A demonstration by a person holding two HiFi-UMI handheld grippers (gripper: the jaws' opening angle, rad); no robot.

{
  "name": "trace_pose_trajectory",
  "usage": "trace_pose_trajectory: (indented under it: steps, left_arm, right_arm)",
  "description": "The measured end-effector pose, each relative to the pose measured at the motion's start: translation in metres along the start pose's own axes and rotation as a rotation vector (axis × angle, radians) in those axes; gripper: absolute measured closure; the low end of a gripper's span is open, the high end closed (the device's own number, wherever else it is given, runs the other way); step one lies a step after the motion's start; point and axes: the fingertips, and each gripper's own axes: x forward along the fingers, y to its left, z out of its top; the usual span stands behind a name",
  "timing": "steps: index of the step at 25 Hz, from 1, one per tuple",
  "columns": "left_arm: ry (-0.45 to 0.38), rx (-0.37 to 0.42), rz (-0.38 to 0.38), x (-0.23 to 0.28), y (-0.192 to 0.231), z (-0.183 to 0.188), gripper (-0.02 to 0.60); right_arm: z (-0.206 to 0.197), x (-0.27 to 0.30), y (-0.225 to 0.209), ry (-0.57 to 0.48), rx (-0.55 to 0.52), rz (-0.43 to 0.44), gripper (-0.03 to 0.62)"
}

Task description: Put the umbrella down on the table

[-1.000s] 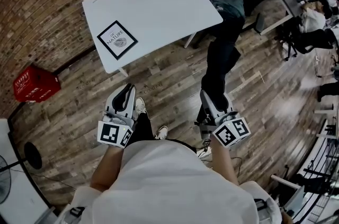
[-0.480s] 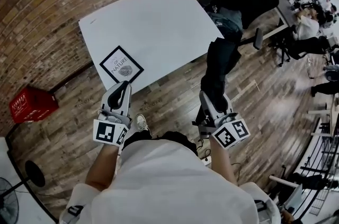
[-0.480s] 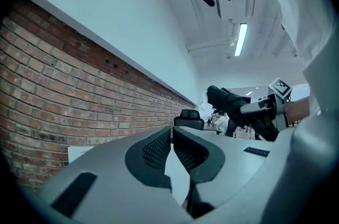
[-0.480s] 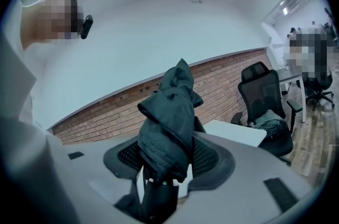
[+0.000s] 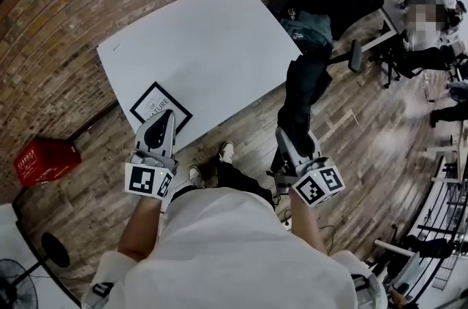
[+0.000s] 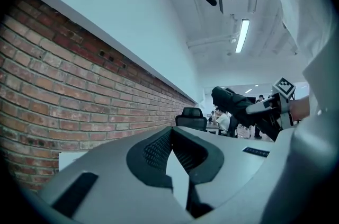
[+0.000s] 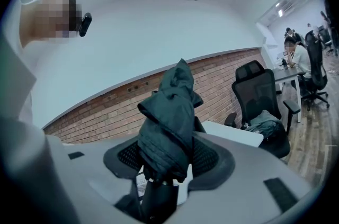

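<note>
Head view: the left hand-held gripper (image 5: 165,116) sits over the near edge of the counter (image 5: 212,30), its tip above a black-bordered card (image 5: 148,101). The right hand-held gripper (image 5: 291,134) holds the folded umbrella (image 5: 303,92) out over the floor (beside the counter, not on it).

Left gripper view: the jaws meet at the tips, with nothing between them.

Right gripper view: the jaws are clamped on the umbrella (image 7: 167,122) near its handle.

The left gripper (image 5: 164,119) is covering a corner of the square card (image 5: 153,101). The lower-left edge is cutting off a standing fan (image 5: 11,287). In the right gripper view the handle of the umbrella (image 7: 167,122) is running off the bottom.
</note>
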Motion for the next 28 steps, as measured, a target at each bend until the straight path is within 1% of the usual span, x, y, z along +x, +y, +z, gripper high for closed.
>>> trace_pose_trajectory:
  steps: [2,6,9,13,16,19,23,28]
  left_arm:
    - [-0.015,0.001,0.010,0.020,-0.001,0.006,0.560]
    - [-0.048,0.015,0.003,0.052,-0.018,0.021,0.560]
    - [-0.059,0.010,0.041,0.066,-0.012,0.026,0.560]
    - [-0.043,0.022,0.101,0.067,-0.001,0.023,0.560]
    - [-0.025,0.014,0.141,0.066,0.009,0.016,0.560]
    - [-0.018,0.013,0.164,0.066,0.014,0.014,0.560]
    - [-0.020,0.027,0.168,0.070,0.016,0.017,0.560]
    - [-0.019,0.044,0.162,0.074,0.010,0.020,0.560]
  right_arm:
    - [0.009,0.015,-0.012,0.000,-0.039,0.012,0.365]
    - [0.023,0.043,-0.029,0.016,-0.117,0.044,0.365]
    - [0.030,0.063,-0.036,0.029,-0.142,0.080,0.365]
    - [0.031,0.081,-0.042,0.057,-0.172,0.121,0.365]
    - [0.026,0.094,-0.048,0.083,-0.164,0.129,0.365]
    - [0.019,0.102,-0.054,0.106,-0.136,0.126,0.365]
    - [0.006,0.112,-0.063,0.148,-0.134,0.125,0.365]
    - [-0.009,0.126,-0.090,0.207,-0.112,0.100,0.365]
